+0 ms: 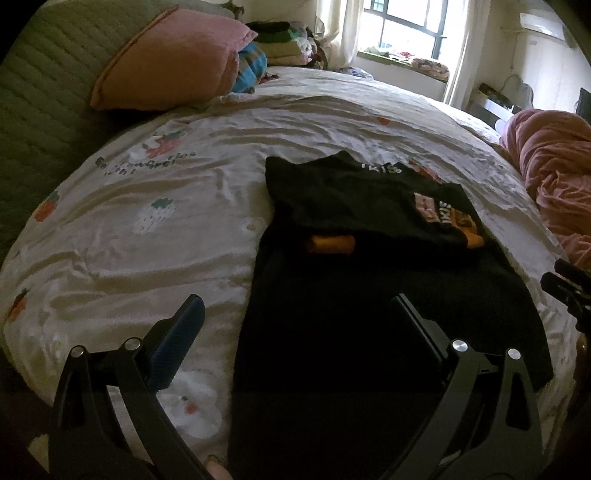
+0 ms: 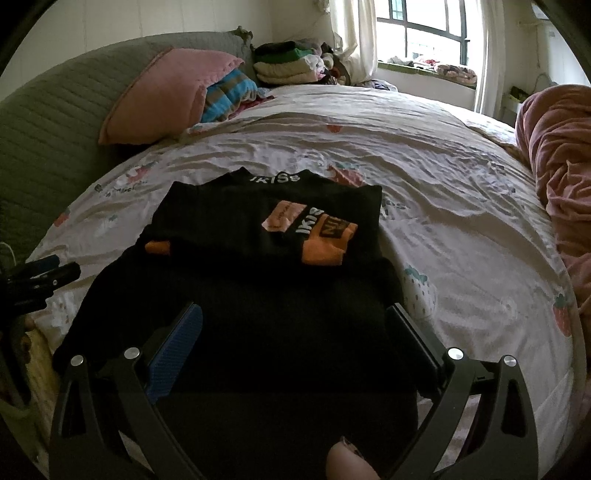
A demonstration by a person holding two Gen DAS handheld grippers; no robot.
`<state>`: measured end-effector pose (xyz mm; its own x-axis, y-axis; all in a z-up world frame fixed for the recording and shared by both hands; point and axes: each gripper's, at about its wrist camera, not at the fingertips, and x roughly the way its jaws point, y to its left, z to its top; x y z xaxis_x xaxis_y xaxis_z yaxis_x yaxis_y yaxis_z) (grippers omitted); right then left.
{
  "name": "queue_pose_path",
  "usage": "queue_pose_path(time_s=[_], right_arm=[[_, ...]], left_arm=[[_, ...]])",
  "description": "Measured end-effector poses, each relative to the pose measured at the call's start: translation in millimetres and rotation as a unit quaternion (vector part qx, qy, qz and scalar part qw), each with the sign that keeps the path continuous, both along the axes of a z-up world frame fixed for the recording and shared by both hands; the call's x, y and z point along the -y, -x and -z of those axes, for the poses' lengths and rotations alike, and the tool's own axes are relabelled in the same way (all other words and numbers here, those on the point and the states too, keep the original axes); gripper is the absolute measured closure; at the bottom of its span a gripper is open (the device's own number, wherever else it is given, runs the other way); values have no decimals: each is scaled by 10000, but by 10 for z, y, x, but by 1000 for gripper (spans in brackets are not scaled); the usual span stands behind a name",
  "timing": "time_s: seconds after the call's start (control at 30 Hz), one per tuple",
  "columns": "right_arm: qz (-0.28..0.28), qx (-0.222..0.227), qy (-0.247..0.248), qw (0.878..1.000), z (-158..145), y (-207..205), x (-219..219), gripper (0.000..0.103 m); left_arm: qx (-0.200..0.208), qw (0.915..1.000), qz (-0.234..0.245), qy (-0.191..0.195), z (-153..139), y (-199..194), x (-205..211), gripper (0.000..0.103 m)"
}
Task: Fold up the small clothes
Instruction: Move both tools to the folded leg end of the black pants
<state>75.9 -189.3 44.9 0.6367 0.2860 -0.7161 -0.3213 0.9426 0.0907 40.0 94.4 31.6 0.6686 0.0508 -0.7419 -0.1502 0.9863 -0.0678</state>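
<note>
A black garment [image 1: 369,314] with orange and pink patches and white lettering lies partly folded on the bed; its upper part is folded down over the lower part. It also shows in the right wrist view [image 2: 266,280]. My left gripper [image 1: 299,306] is open and empty, hovering over the garment's near left edge. My right gripper [image 2: 295,314] is open and empty over the garment's near part. The right gripper's tips show at the right edge of the left wrist view [image 1: 569,291]. The left gripper's tips show at the left edge of the right wrist view [image 2: 44,277].
The bed has a cream sheet [image 2: 461,221] with strawberry prints. A pink pillow [image 2: 166,96] and striped cloth [image 2: 229,92] lie at the head. Folded clothes [image 2: 288,66] are stacked behind. A pink blanket [image 2: 557,155] is heaped at the right. A window [image 2: 424,33] is beyond.
</note>
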Motion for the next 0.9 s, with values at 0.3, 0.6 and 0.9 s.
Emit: queue_pose_path(time_s=[0.3, 0.6, 0.9], right_arm=[[-72, -73, 54, 9999, 56, 66, 0, 5], [-59, -152, 47, 9999, 114, 115, 51, 5], [-82, -210, 83, 9997, 169, 175, 100, 5]], left_arm=[[-103, 9999, -113, 37, 65, 139, -97, 10], [-269, 9994, -209, 88, 186, 249, -195, 10], [-478, 9985, -261, 79, 320, 357, -251, 10]])
